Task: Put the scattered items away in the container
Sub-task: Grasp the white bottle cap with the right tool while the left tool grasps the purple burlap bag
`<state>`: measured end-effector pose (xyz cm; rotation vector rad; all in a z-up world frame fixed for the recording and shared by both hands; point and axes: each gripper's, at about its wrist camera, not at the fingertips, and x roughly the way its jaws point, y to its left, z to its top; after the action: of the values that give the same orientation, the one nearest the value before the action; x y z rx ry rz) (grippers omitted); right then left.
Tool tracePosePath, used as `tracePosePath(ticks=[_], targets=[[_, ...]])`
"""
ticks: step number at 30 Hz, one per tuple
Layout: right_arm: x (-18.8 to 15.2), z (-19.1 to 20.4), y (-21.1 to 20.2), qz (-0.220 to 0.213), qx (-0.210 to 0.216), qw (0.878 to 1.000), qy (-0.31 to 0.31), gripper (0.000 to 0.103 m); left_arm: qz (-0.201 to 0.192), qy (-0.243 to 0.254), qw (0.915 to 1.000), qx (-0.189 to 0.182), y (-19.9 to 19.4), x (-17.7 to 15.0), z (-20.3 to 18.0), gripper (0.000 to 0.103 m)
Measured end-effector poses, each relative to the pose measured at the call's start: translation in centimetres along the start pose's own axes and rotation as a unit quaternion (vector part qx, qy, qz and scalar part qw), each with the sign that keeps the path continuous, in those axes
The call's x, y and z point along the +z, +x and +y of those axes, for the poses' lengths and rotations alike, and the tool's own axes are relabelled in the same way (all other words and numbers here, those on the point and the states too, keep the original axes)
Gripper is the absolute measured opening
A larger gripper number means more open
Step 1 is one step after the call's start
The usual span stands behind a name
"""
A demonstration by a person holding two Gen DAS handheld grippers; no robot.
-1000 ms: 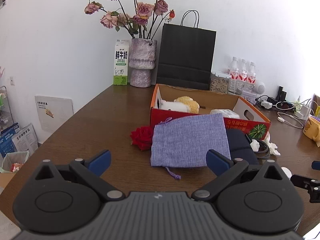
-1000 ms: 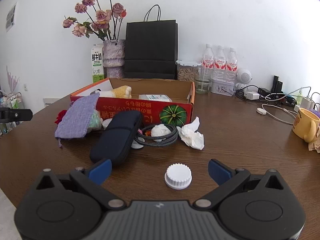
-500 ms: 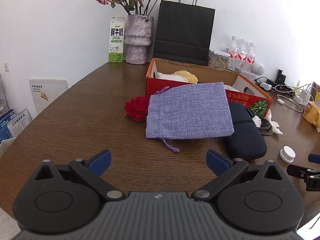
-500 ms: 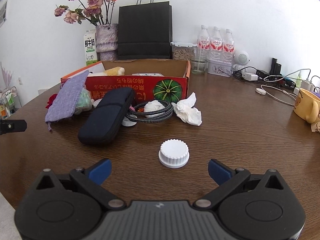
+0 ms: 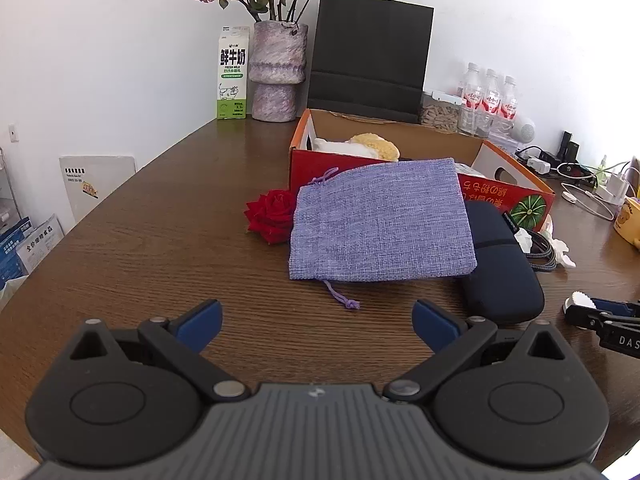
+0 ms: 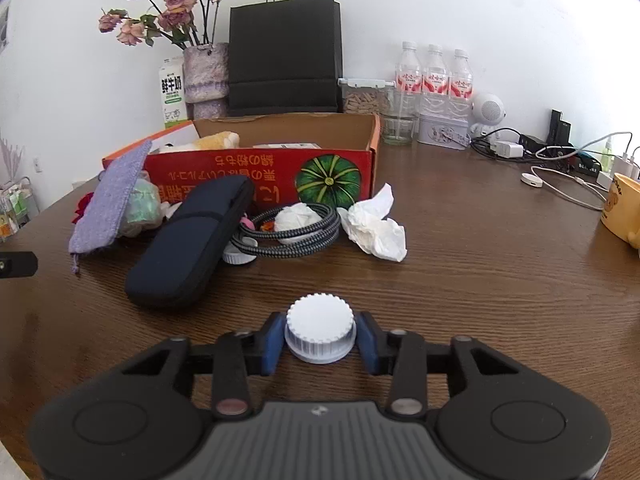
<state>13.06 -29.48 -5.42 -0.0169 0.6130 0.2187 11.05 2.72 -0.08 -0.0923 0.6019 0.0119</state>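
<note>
Now the right gripper (image 6: pixel 320 344) is closing its fingers on the white cap (image 6: pixel 320 334) at lower centre — wide apart a second ago. The left gripper (image 5: pixel 316 322) stays spread, empty. Box (image 6: pixel 256 168) next, likely.

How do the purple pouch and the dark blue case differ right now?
The purple pouch is flat woven cloth with a drawstring; the dark blue case is smooth, rounded and bulky. The pouch leans tilted against the red box, resting on other items; the case lies flat on the table. The pouch's edge overlaps the case. Both are still outside the box.
</note>
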Motion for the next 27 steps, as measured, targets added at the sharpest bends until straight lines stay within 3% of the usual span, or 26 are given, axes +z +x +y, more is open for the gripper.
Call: tracePosePath(ticks=[8,12,18,23,27], targets=[[0.3,-0.4,-0.9,-0.023,-0.005,1.000,0.017,0.038,-0.012,0.008,0.9998,-0.016,0.9,1.2,-0.3,0.103],[0.5,-0.3,-1.0,-0.027,-0.004,0.999,0.019,0.038,0.002,0.003,0.9996,-0.027,3.3,2.6,-0.4,0.103],[0.7,-0.4,-1.1,-0.028,-0.008,0.999,0.022,0.039,-0.008,-0.007,0.9990,-0.043,5.8,3.7,-0.5,0.103],[1.0,-0.4,-0.7,-0.026,-0.009,0.999,0.024,0.039,0.027,0.001,0.9987,-0.043,8.1,3.8,-0.7,0.103],[1.2,-0.1,-0.5,-0.027,-0.005,0.999,0.022,0.039,0.045,-0.035,0.9950,-0.083,8.7,3.5,0.4,0.087]])
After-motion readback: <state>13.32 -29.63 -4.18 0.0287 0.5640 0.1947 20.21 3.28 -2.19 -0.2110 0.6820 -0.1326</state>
